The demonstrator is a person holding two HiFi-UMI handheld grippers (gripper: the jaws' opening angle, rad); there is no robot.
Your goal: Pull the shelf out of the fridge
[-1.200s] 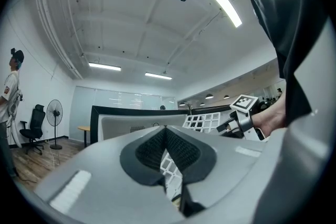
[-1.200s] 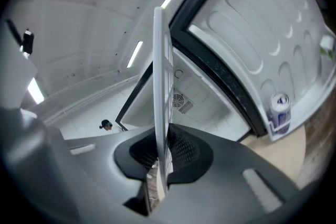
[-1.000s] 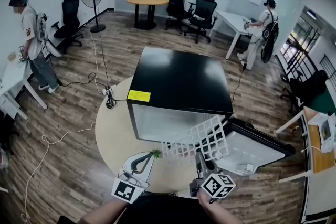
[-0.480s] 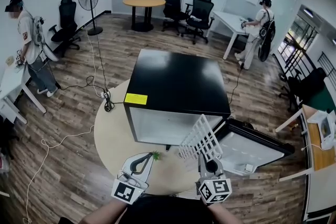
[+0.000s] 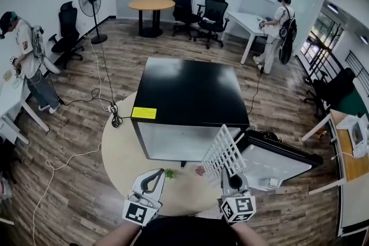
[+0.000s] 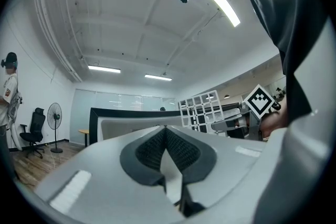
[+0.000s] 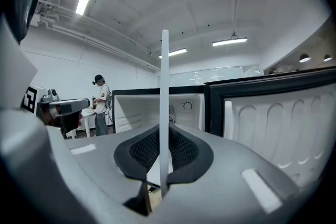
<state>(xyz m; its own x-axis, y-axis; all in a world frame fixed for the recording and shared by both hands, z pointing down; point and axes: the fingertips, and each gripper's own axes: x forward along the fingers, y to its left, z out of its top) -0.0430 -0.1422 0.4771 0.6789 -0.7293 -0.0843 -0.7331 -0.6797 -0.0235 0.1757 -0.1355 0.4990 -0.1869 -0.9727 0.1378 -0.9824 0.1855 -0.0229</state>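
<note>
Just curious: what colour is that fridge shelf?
White, an open grid shelf; clearest in the head view.

I see the round beige table (image 5: 122, 150) below the jaws, bearing the black fridge (image 5: 190, 92) ahead of them, a green scrap (image 5: 169, 173) just past the jaws of the left gripper (image 5: 158, 173) and a pinkish bit (image 5: 200, 170) left of those of the right gripper (image 5: 226, 173).

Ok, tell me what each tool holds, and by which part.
Right tool: the white wire shelf, clamped at its near edge. Left tool: shut, holding nothing.
</note>
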